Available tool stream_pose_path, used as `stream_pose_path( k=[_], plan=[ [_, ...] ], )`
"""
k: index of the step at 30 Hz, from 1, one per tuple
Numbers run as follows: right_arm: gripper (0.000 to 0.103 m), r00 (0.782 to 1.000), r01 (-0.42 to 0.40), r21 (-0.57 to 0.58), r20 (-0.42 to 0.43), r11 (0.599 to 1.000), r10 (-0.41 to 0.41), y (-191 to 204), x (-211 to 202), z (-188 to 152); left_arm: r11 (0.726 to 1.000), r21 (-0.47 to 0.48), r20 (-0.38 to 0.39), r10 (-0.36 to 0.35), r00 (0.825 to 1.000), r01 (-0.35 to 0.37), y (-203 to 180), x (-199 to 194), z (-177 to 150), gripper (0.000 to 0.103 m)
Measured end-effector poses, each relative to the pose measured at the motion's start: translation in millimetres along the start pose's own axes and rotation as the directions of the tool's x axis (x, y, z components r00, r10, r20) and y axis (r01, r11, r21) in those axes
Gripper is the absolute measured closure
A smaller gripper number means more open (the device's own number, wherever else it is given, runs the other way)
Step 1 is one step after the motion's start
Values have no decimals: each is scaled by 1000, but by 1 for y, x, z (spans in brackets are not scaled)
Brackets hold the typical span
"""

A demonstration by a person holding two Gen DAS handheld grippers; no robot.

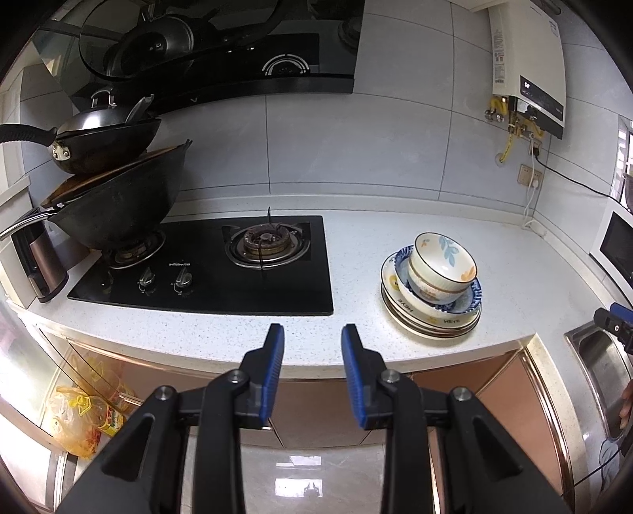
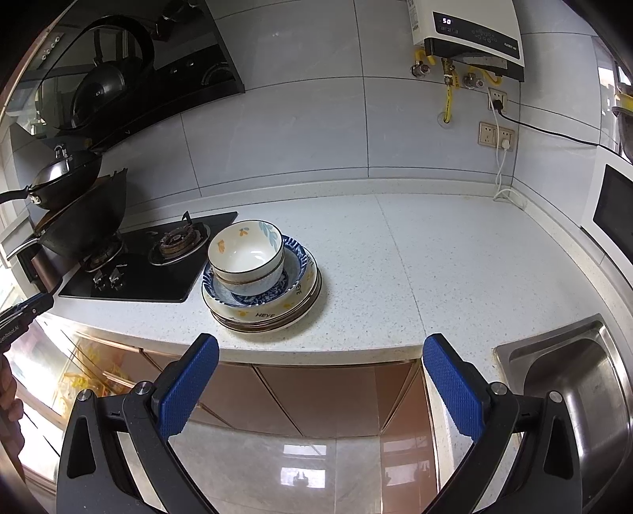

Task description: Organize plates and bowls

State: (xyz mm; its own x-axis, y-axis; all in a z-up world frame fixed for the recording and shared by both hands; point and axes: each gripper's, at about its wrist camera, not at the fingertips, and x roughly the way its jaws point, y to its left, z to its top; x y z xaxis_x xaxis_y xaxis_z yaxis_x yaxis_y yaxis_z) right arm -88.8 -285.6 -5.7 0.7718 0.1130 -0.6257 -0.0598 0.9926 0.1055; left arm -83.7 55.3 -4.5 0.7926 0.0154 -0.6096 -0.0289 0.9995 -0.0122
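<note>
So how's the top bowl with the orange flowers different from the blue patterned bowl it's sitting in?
The flowered bowl is narrow and deep; the blue patterned bowl is wider and shallower. The flowered bowl is cream with orange flowers and pale blue leaves; the blue patterned bowl carries dense dark blue print. The flowered bowl tops the pile, and the blue patterned bowl rests on the plates. Both stand upright and look empty.

"HEYE" is printed twice on the rim of the top plate (image 2: 273, 314). The water heater (image 2: 470, 35) display reads "50". The hob (image 1: 205, 269) brand is illegible.
</note>
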Motion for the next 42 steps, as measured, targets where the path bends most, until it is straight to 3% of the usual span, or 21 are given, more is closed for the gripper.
stream_pose_path(
  k=[2, 4, 24, 32, 42],
  plan=[
    [1, 1000, 0, 0, -1, 1000, 0, 0, 0, 0, 1000, 3, 7, 3, 1000, -3, 0, -2, -1, 36],
    [1, 1000, -1, 0, -1, 1000, 1, -1, 0, -1, 1000, 5, 11, 5, 1000, -5, 0, -3, -1, 32],
    [1, 1000, 2, 3, 4, 1000, -2, 0, -4, -2, 1000, 6, -3, 14, 1000, -14, 1, -5, -4, 24],
    [1, 1000, 3, 4, 4, 1000, -3, 0, -4, -3, 1000, 6, -4, 15, 1000, -15, 0, -6, -4, 8],
    [1, 1000, 5, 4, 5, 1000, -5, 0, -6, -4, 1000, -12, -14, 23, 1000, -23, 2, -3, -3, 8]
  ],
)
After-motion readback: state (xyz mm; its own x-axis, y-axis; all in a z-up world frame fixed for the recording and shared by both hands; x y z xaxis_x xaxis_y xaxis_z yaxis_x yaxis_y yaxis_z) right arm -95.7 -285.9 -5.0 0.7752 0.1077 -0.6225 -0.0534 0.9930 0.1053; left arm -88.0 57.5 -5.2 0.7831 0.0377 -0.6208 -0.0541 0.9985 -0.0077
